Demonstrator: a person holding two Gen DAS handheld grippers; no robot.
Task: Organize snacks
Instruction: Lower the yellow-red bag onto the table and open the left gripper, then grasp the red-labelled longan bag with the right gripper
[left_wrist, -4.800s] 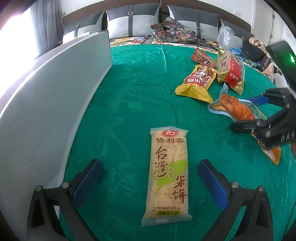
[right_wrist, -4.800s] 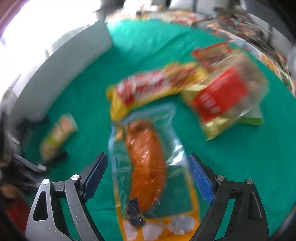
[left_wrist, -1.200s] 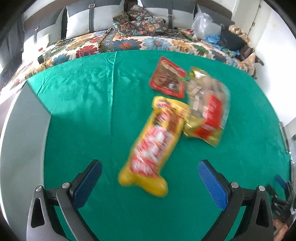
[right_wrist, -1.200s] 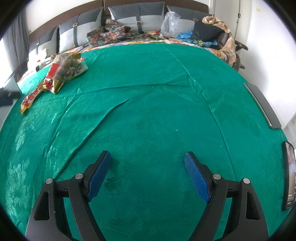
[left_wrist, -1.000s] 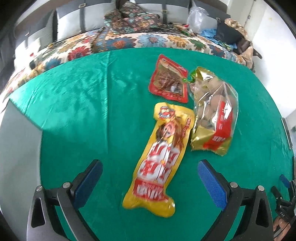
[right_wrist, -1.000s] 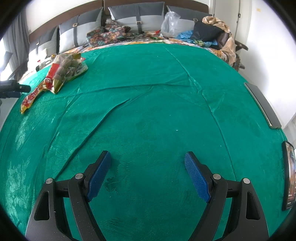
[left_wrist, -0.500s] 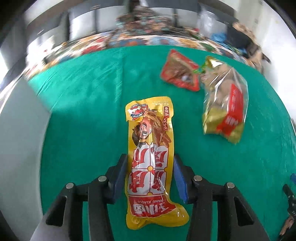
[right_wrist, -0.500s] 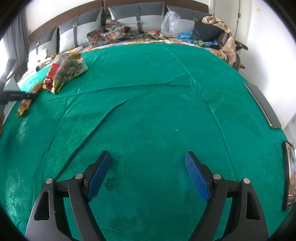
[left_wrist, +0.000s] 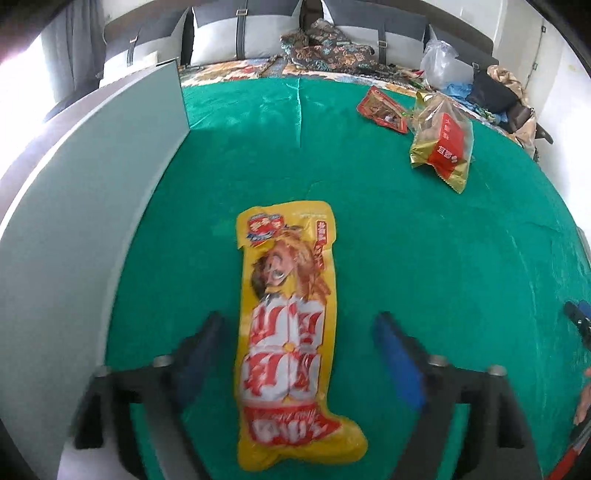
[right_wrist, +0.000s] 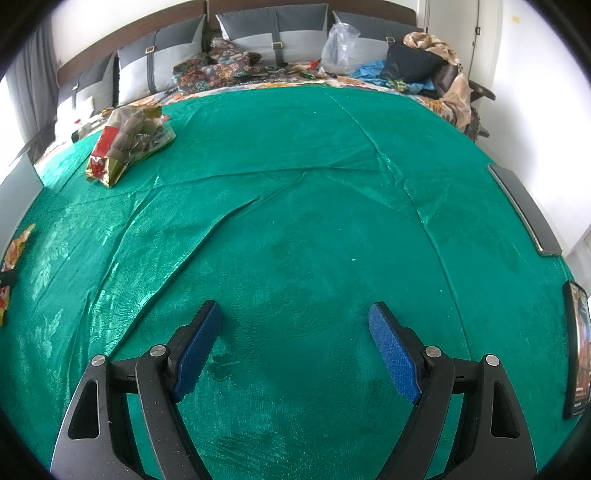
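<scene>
Yellow snack pack (left_wrist: 288, 339): lies flat on the green cloth (left_wrist: 424, 258), long way pointing off from the cam. Its low half sits btwn the 2 blue pads, closer to the left pad.
Left gripper (left_wrist: 297, 354): fingers apart, just been opening; pack is btwn them but pads don't press it. Green shows on both sides of the pack. Left pad (left_wrist: 195, 354) just beside pack edge, right pad (left_wrist: 399, 365) a bit off. Gripper looks blurry.
Right gripper (right_wrist: 295, 347): fingers apart, nothing btwn them, only bare cloth under. Well apart from the snacks.
Gold & red bag (left_wrist: 443, 147): far right on cloth, near the back. Also seen far left in right cam.
Small red pack (left_wrist: 382, 109): just behind the gold bag, edges look like they touch.
Grey board (left_wrist: 92, 206): stands upright along left side of cloth, beside the yellow pack but not touching.
Cushions (right_wrist: 273, 33): grey, at the back past the cloth.
</scene>
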